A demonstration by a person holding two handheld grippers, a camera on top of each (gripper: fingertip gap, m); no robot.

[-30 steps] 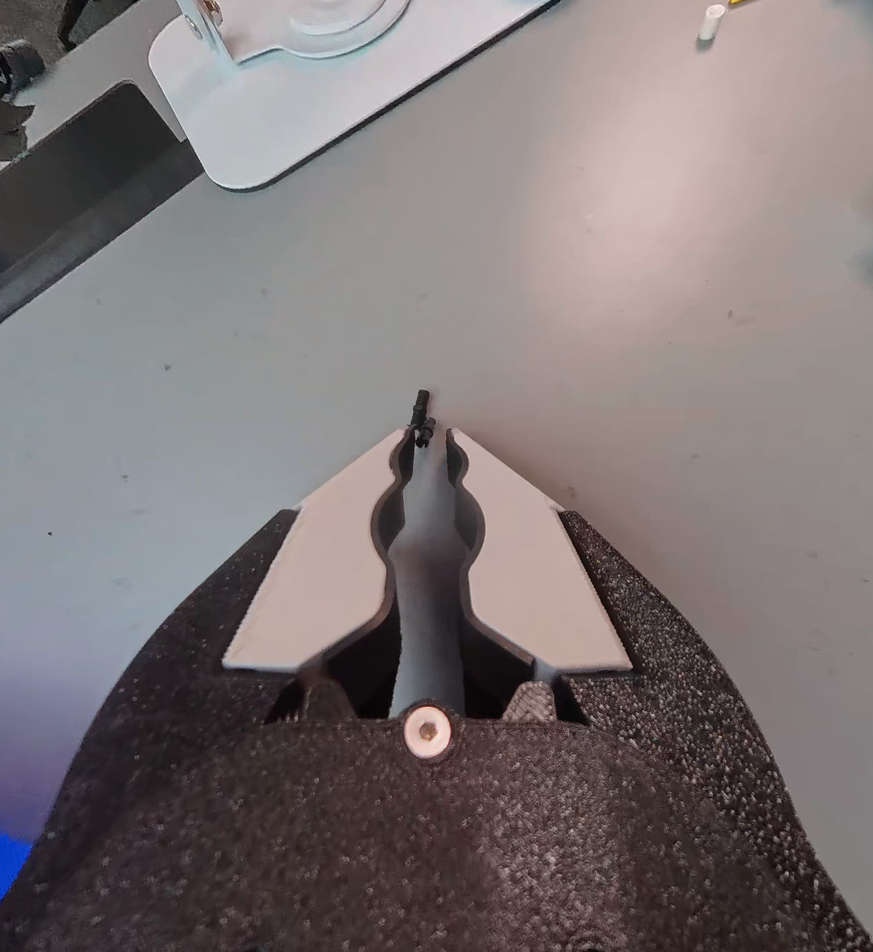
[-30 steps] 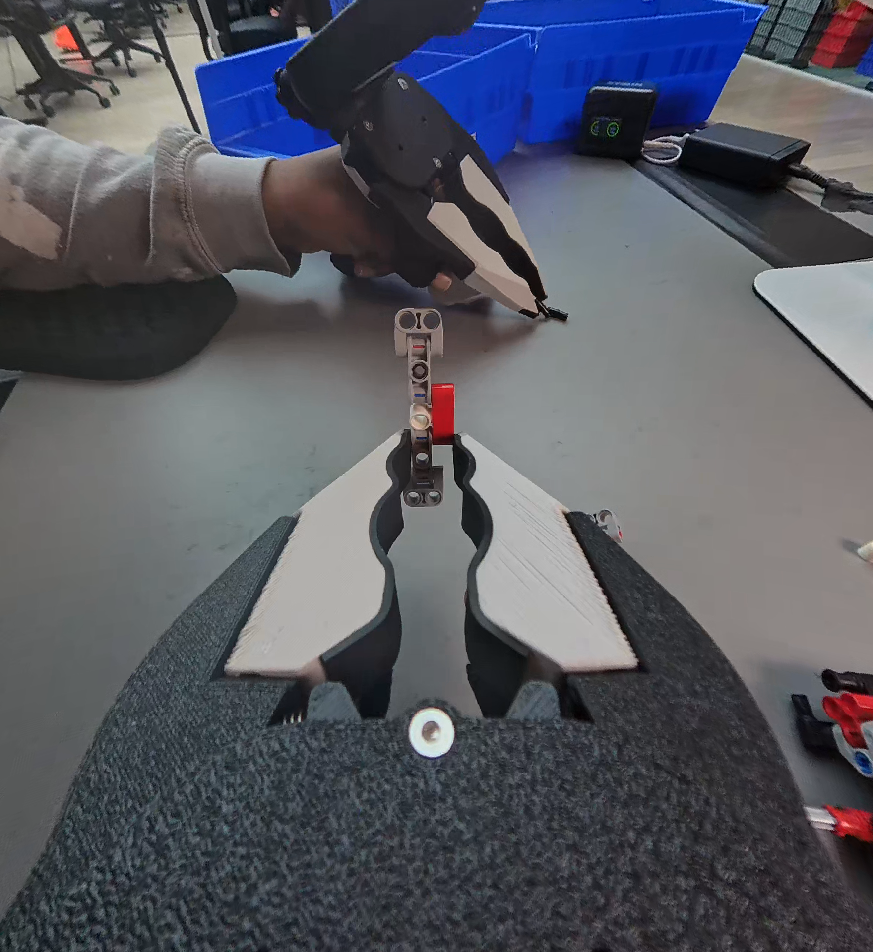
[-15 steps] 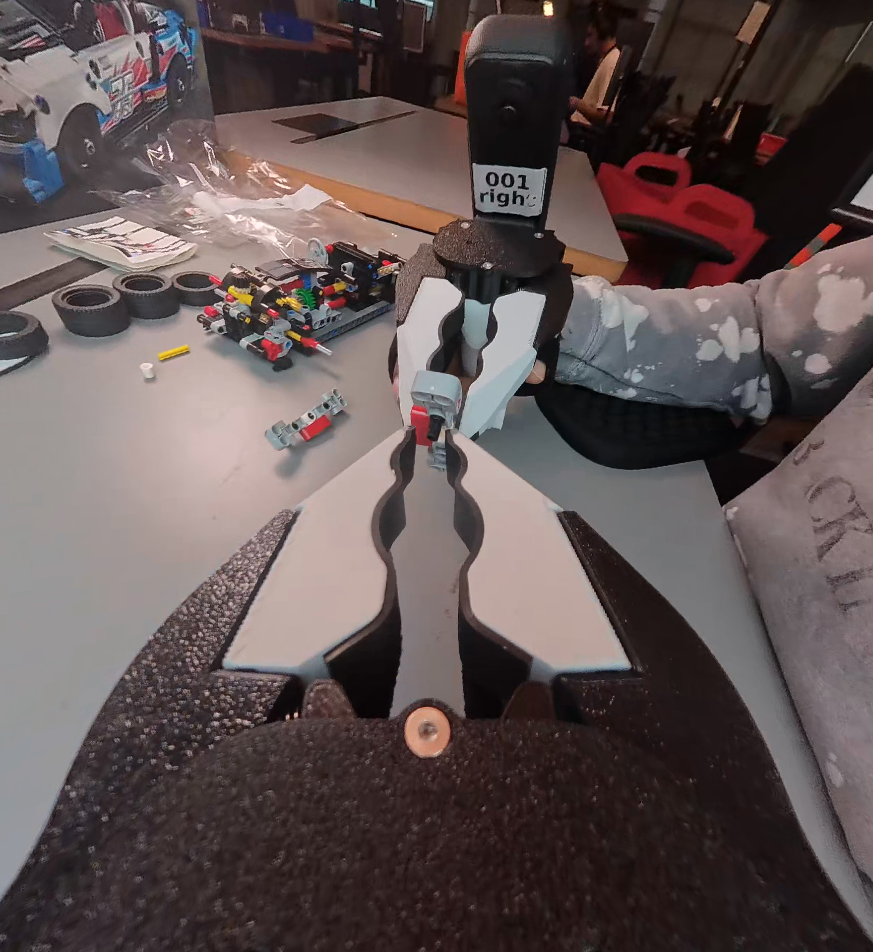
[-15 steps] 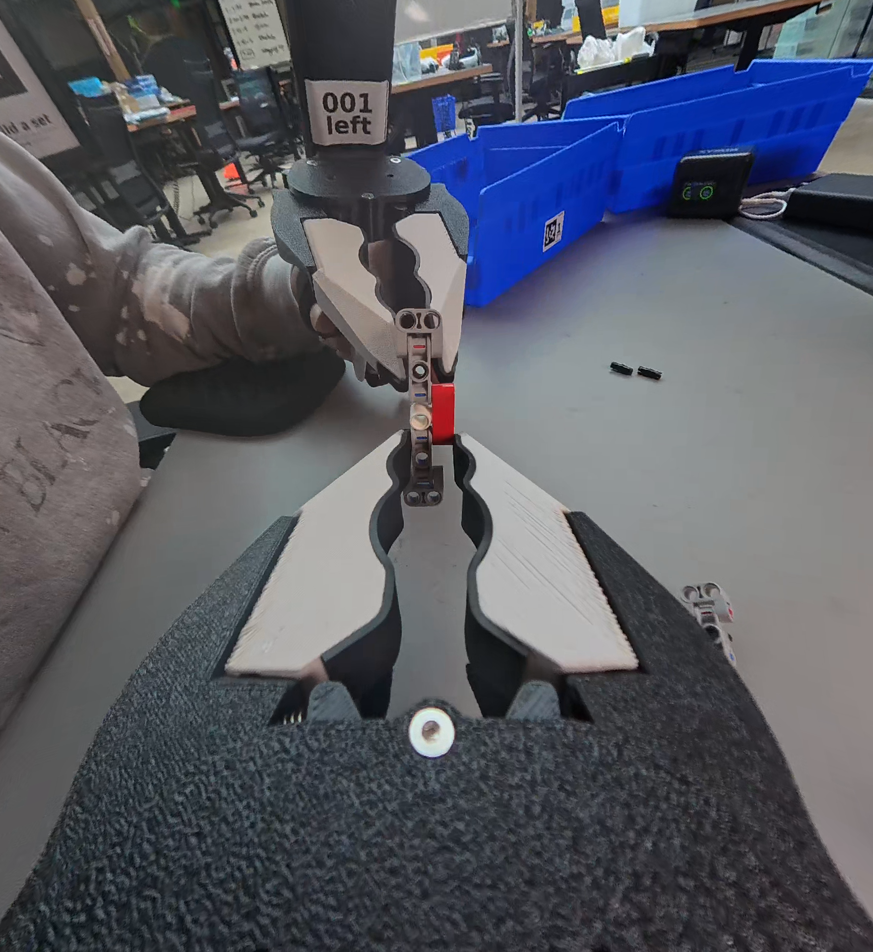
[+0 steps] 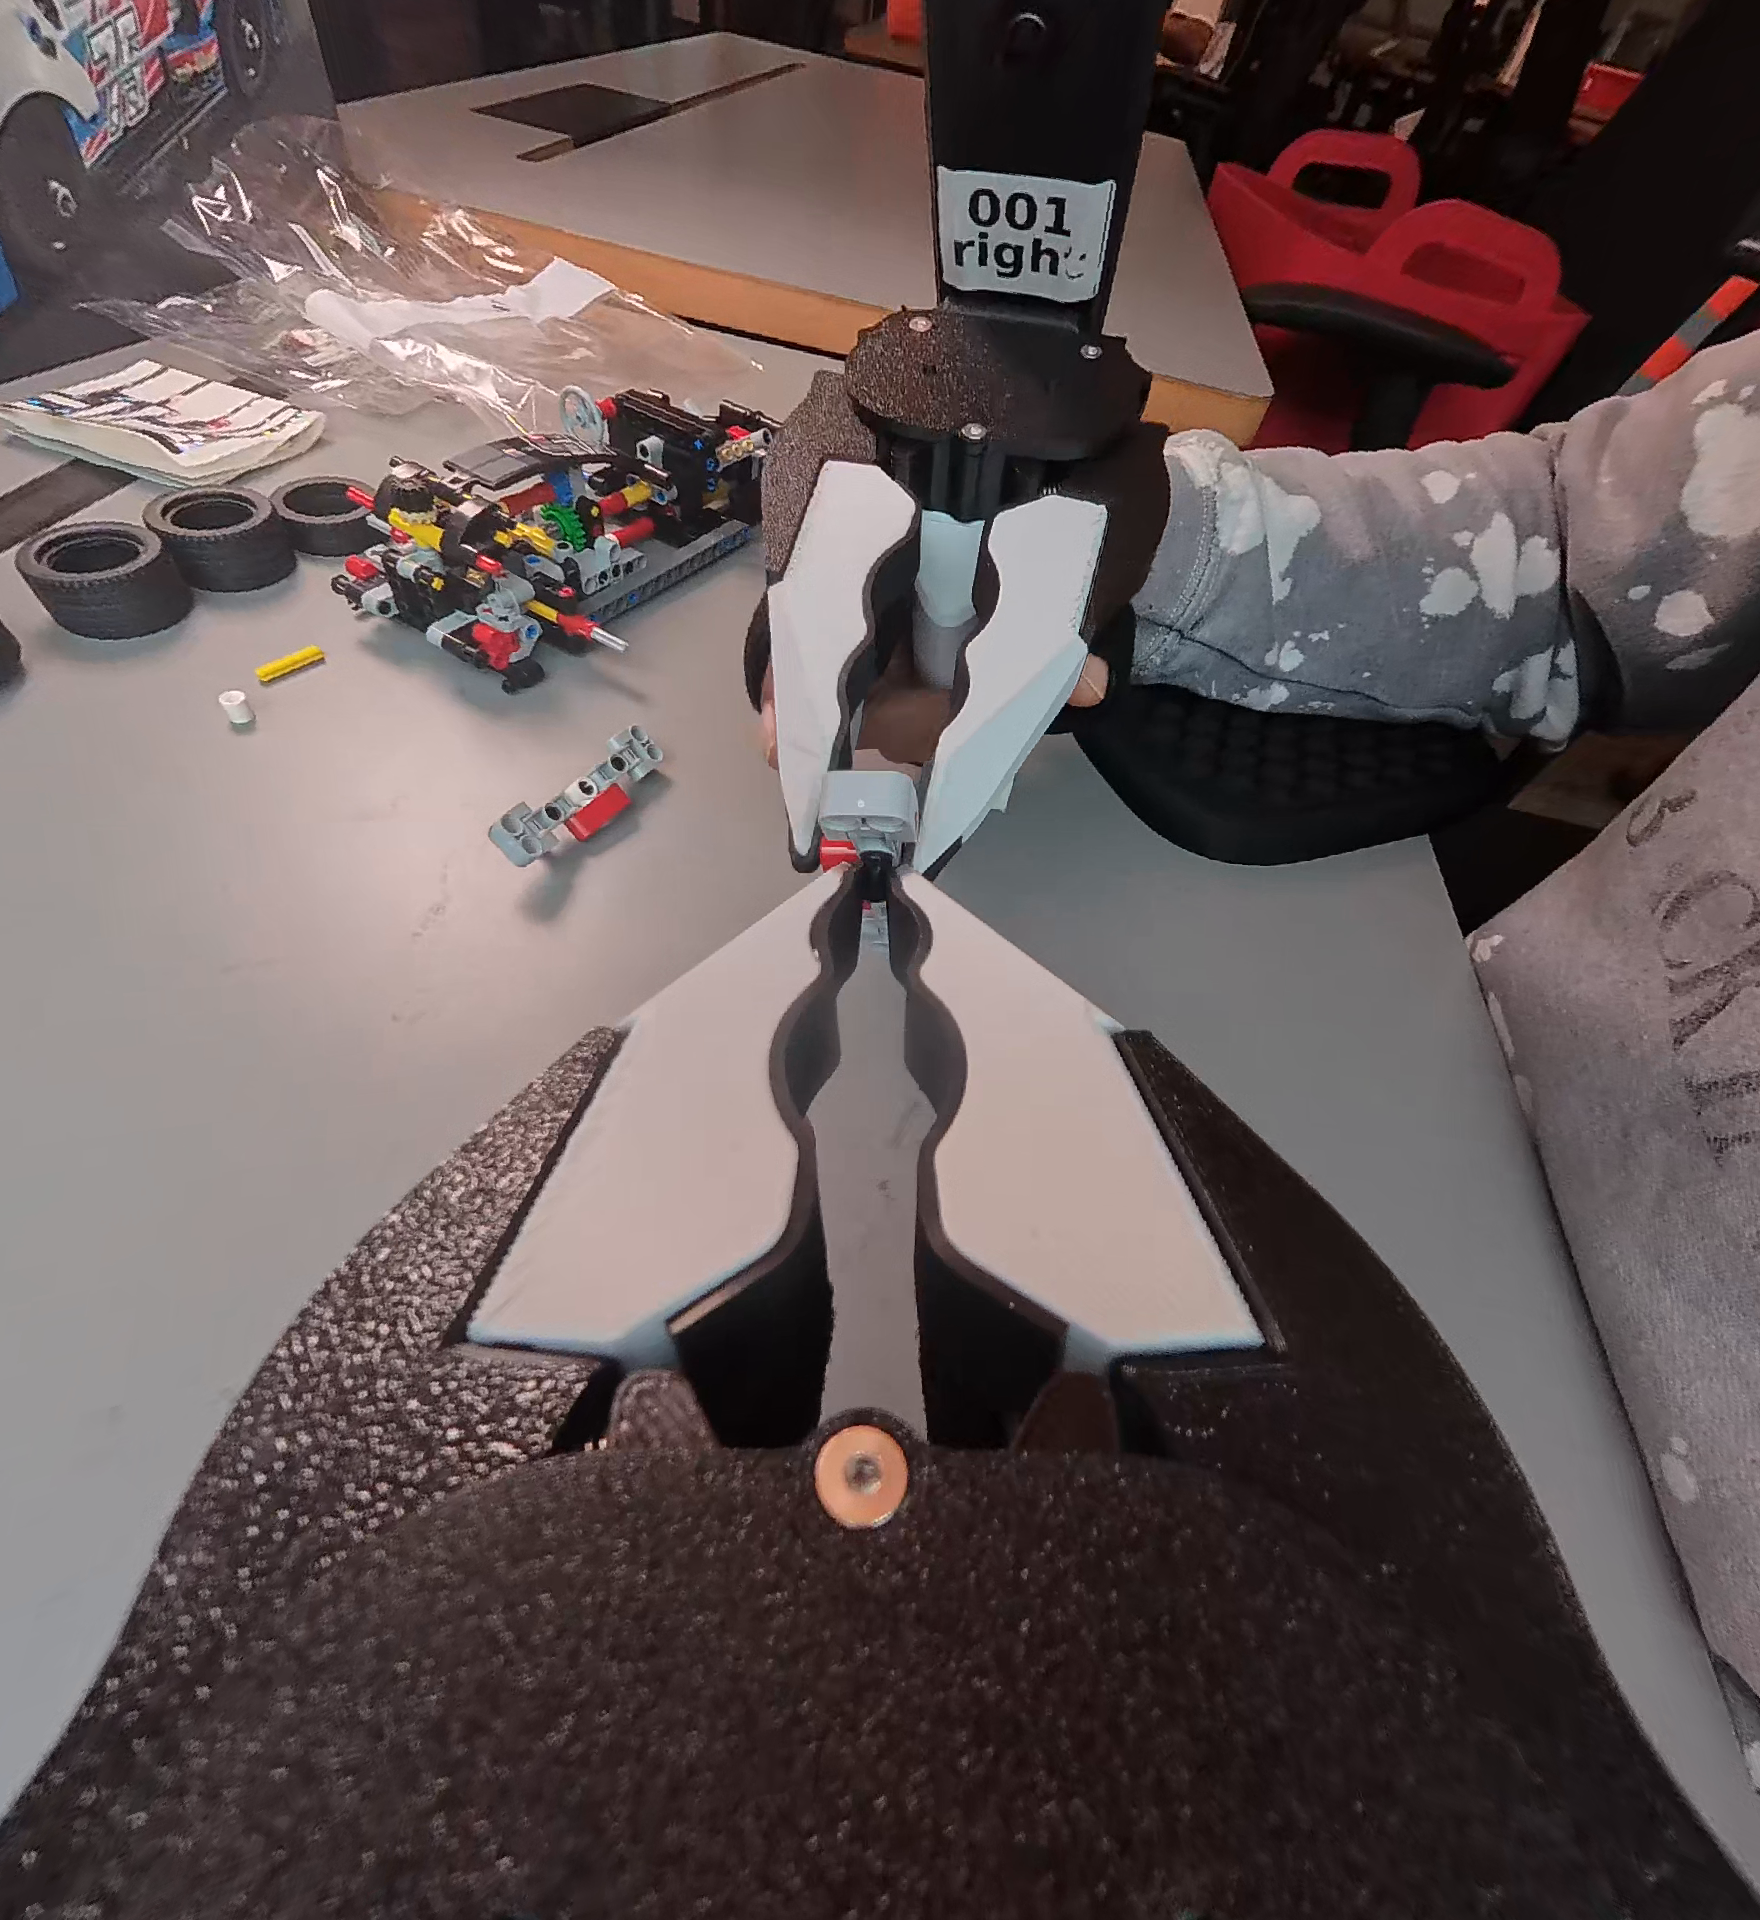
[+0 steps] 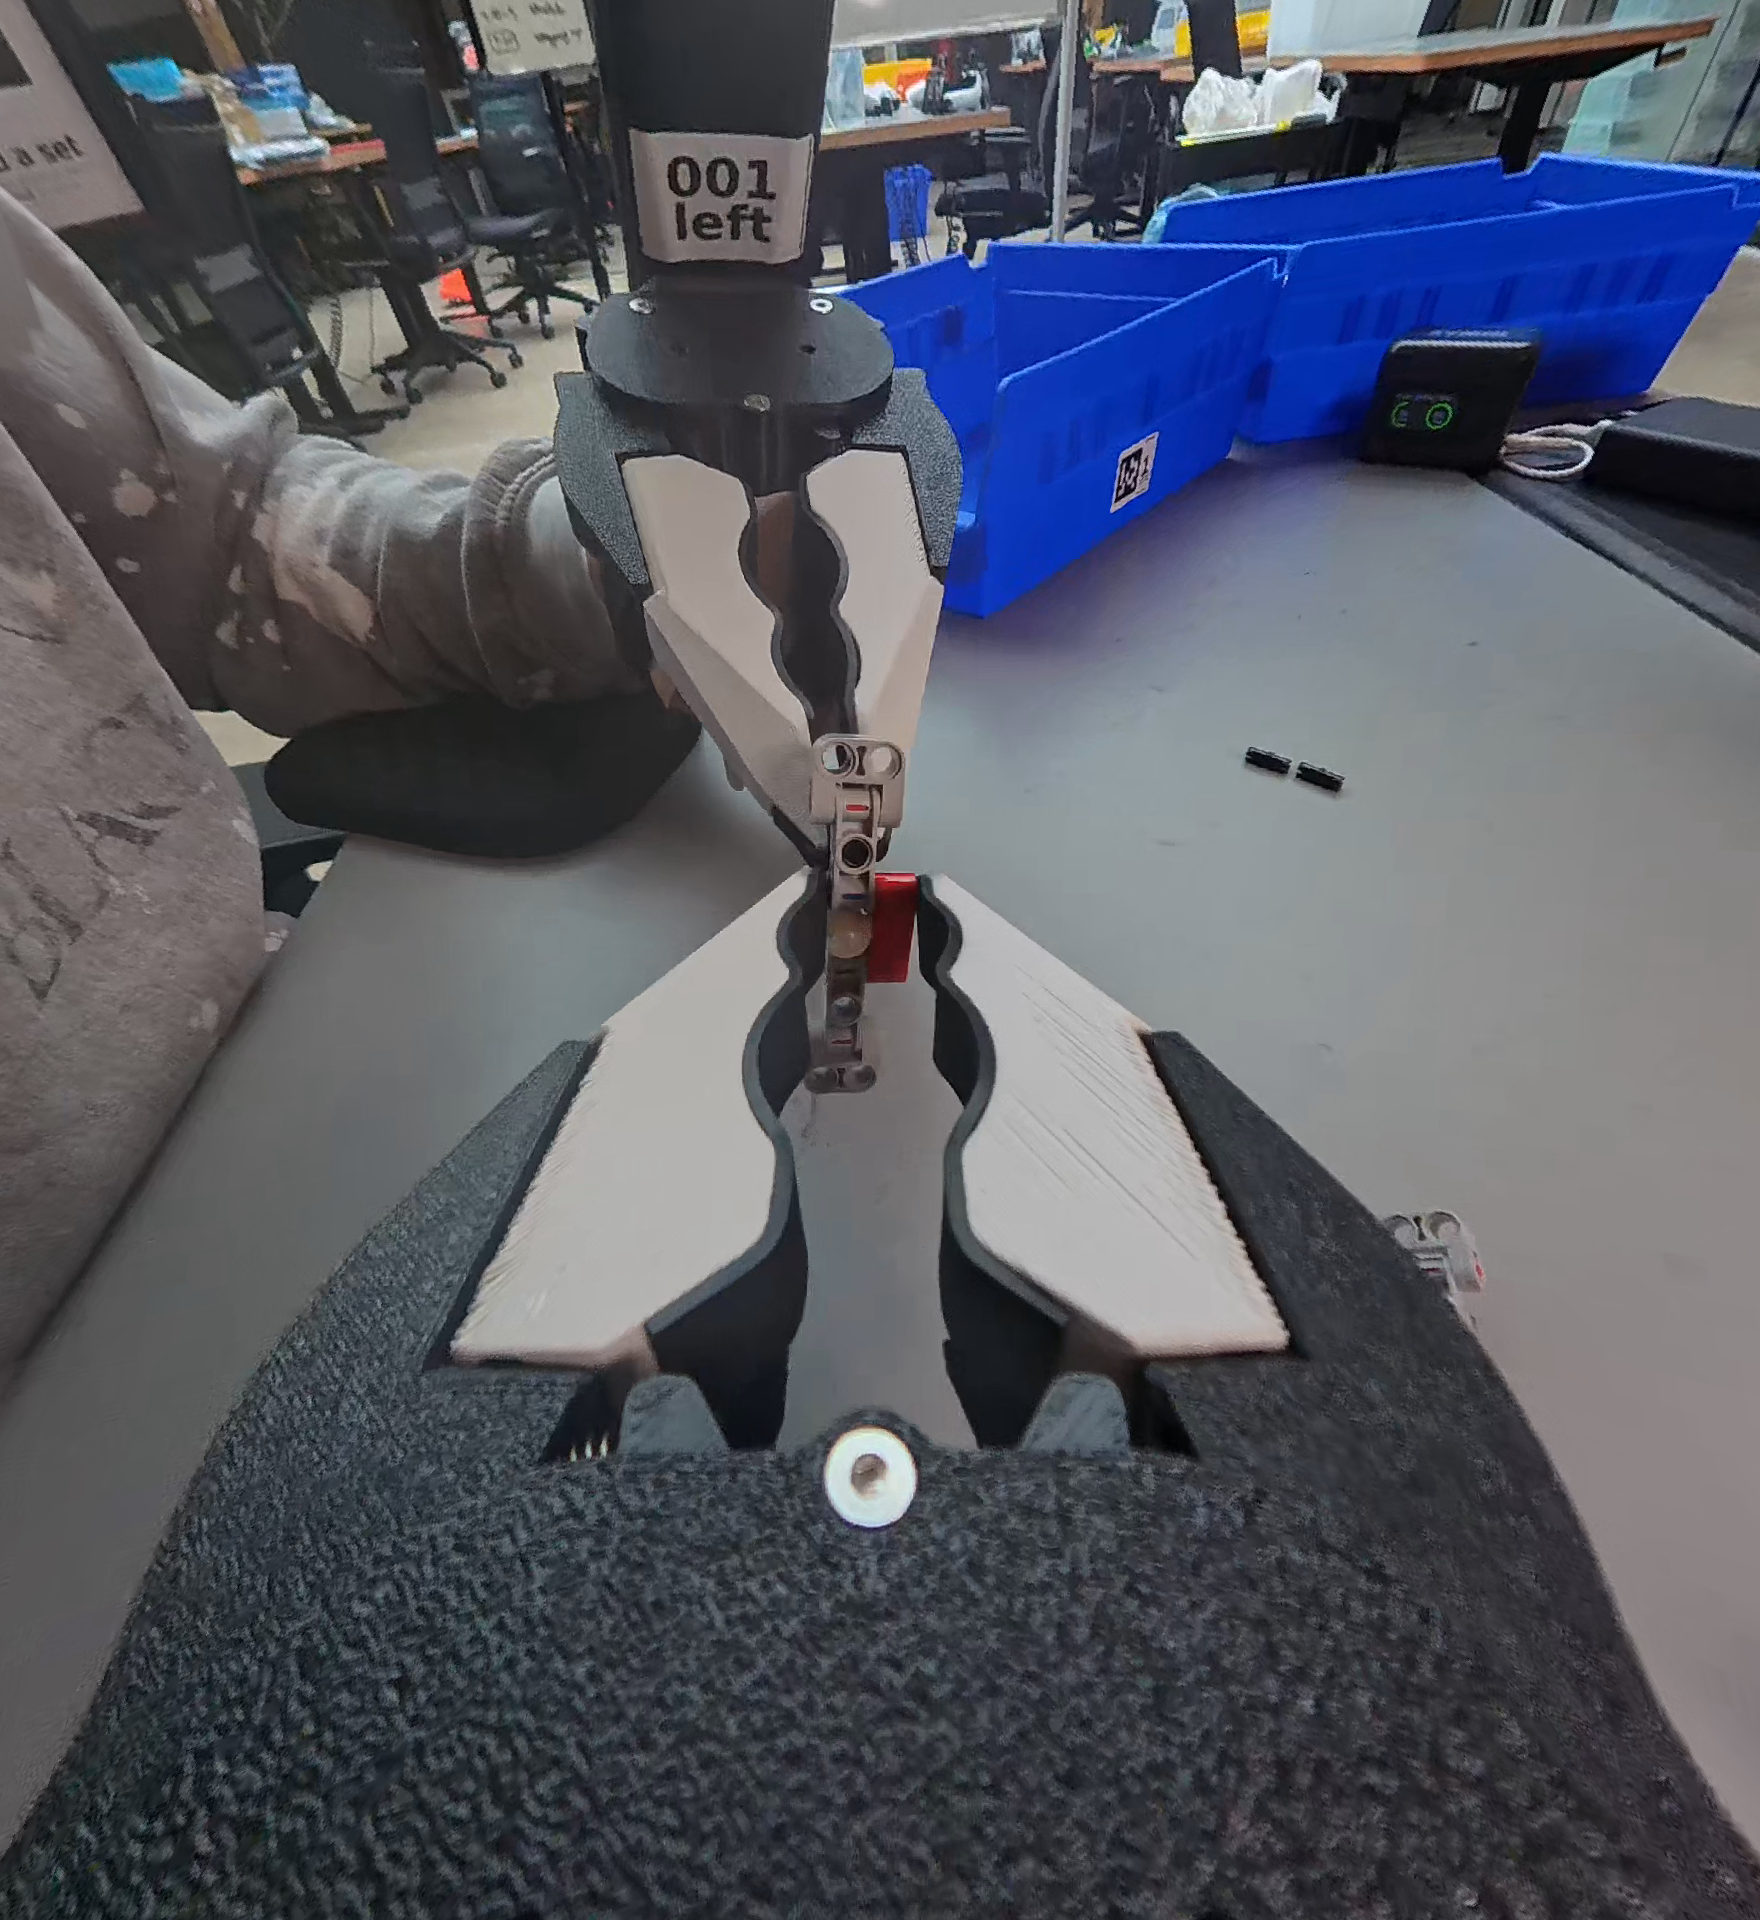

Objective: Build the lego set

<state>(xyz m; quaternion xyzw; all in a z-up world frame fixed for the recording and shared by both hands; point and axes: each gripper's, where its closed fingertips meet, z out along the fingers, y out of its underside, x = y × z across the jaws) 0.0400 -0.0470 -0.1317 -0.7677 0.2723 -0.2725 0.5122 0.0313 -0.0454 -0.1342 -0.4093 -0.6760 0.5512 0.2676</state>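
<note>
My left gripper (image 5: 868, 885) is shut on a small black pin (image 5: 871, 864) that sticks out past its tips. My right gripper (image 6: 860, 891) faces it tip to tip and is shut on a grey beam assembly (image 6: 852, 821) with a red piece (image 6: 895, 925). In the left wrist view the pin touches the end of the grey assembly (image 5: 863, 816), which the right gripper (image 5: 860, 844) holds above the table. In the right wrist view the left gripper (image 6: 816, 831) sits just behind the assembly's top, and the pin is hidden.
On the grey table (image 5: 232, 987) to the left lie a part-built car chassis (image 5: 554, 530), several tyres (image 5: 107, 577), a second grey and red assembly (image 5: 580, 800), a yellow axle (image 5: 289, 663) and a white bush (image 5: 237, 709). Blue bins (image 6: 1271, 343) and two black pins (image 6: 1291, 767) are at the right.
My left gripper lifted the black pin off the table and turned to face the right gripper. The two grippers have closed in until the pin meets the grey assembly.
</note>
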